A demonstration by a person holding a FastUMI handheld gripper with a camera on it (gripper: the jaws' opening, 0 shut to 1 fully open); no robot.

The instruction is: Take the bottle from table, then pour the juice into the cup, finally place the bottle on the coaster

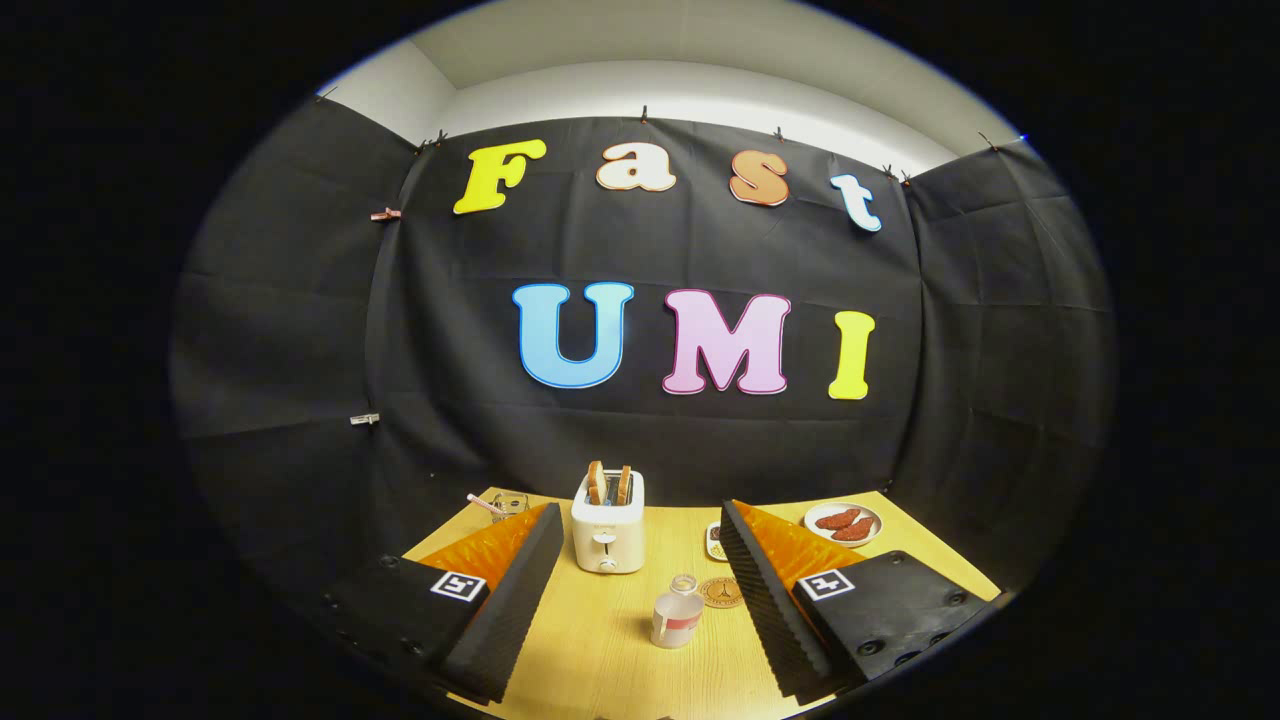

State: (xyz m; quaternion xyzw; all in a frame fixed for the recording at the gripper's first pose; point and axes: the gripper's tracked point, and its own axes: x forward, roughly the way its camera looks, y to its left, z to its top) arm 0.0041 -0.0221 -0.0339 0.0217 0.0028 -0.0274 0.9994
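Note:
A small clear bottle (pixel 677 612) with a pale label and no cap stands upright on the wooden table (pixel 600 640), between my two fingers and a little ahead of them. Just beyond it, to its right, lies a round brown coaster (pixel 720 592). A glass cup (pixel 508 503) with a pink straw stands at the table's far left, behind my left finger. My gripper (pixel 640 590) is open wide, holding nothing, with the bottle in the gap but untouched.
A white toaster (pixel 607 535) with two slices of bread stands beyond the bottle, left of centre. A small white dish (pixel 715 541) sits behind the coaster. A plate with sausages (pixel 843 523) rests at the far right. The booth's black cloth closes the back.

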